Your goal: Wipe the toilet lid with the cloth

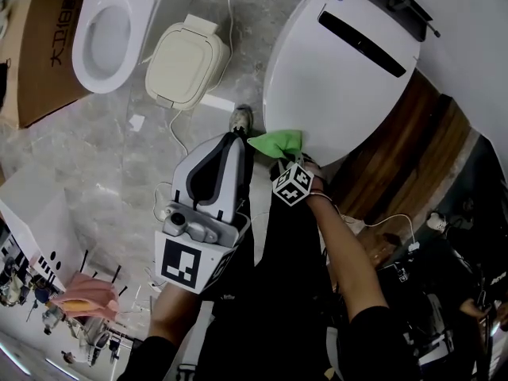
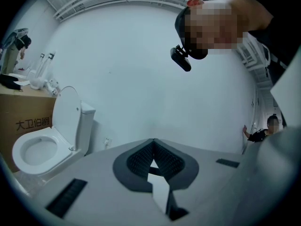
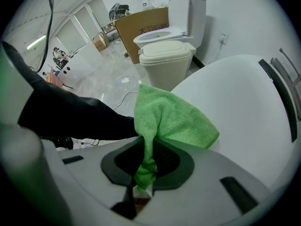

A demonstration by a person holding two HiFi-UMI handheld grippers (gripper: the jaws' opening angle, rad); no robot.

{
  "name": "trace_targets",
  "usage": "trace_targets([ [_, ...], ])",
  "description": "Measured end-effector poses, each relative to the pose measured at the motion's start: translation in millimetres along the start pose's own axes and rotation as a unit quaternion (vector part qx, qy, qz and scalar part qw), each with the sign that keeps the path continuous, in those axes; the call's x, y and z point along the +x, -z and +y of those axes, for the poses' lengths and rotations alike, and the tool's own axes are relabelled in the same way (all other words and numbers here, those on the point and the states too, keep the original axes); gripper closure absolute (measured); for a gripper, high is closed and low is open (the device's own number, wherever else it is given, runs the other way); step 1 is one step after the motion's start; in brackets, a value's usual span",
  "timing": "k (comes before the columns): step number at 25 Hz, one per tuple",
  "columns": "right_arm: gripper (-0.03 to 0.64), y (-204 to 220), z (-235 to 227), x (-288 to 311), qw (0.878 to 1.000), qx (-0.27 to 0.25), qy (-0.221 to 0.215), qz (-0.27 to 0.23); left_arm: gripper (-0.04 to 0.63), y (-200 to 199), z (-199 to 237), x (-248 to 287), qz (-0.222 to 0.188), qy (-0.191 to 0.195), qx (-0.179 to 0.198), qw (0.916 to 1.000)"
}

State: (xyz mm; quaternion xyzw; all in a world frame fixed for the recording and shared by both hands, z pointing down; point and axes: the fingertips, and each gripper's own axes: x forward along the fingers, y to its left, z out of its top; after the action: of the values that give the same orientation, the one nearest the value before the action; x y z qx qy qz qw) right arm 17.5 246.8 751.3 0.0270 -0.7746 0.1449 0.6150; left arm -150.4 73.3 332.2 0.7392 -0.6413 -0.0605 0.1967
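My right gripper (image 3: 148, 149) is clenched on the cloth (image 3: 164, 119). The cloth is bright green with a fine, nubbly microfibre pile. A narrow bunched tail runs down between the jaws, and a wider fold fans out past the tips and flops to the right. From the head view, the cloth (image 1: 278, 143) sits at the rim of the toilet lid (image 1: 333, 86) nearest me, overlapping that edge. I cannot tell whether it is pressed onto the surface. The lid is white, glossy and closed, and I see no marks on it.

My left gripper (image 2: 153, 145) has its jaws closed together with nothing in them. It is held off the lid and aimed at a bare wall. A second toilet (image 1: 107, 34) stands beside a cardboard box (image 1: 44, 62), well apart from the lid, with a cream bin (image 1: 186, 62) between them.
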Motion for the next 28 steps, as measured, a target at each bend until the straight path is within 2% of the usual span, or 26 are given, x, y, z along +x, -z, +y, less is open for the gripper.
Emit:
trace_targets([
  [5,0.551,8.3,13.3,-2.4,0.999,-0.019,-0.027,0.006,0.592,-1.8,0.3,-1.0,0.004,0.009,0.005,0.9999],
  [8,0.551,-2.6,9.1,-24.5,0.999,-0.017,-0.024,-0.034,0.592,-4.2,4.1,-2.6,0.008,0.013,0.01,0.9998],
  [11,0.551,-28.0,-15.5,-54.5,0.995,0.04,-0.009,-0.093,0.592,-6.8,11.5,-0.8,0.01,0.011,0.011,0.9998],
  [13,0.551,-47.5,-40.8,-76.4,0.987,0.09,0.002,-0.135,0.594,-10.2,15.0,1.4,0.007,0.009,0.008,0.9999],
  [15,0.551,-70.9,-73.0,-95.7,0.973,0.142,0.018,-0.18,0.594,-14.4,18.3,3.8,0.003,0.009,0.007,0.9999],
  [17,0.551,-95.2,-108.8,-111.4,0.953,0.197,0.038,-0.226,0.592,-16.7,21.6,5.9,0.001,0.009,0.006,0.9999],
  [20,0.551,-123.4,-165.7,-132.6,0.915,0.278,0.074,-0.281,0.592,-14.7,26.4,8.6,0.014,0.009,0.005,0.9998],
  [24,0.551,-145.2,-242.7,-156.9,0.862,0.369,0.128,-0.322,0.592,-18.8,34.6,13.6,0.013,0.012,0.006,0.9998],
  [26,0.551,-152.1,-276.4,-163.4,0.845,0.394,0.149,-0.329,0.594,-22.3,40.6,17.6,0.007,0.011,0.006,0.9999],
  [28,0.551,-157.2,-305.9,-163.3,0.838,0.406,0.163,-0.327,0.592,-22.6,47.5,21.4,0.009,0.007,0.004,0.9999],
])
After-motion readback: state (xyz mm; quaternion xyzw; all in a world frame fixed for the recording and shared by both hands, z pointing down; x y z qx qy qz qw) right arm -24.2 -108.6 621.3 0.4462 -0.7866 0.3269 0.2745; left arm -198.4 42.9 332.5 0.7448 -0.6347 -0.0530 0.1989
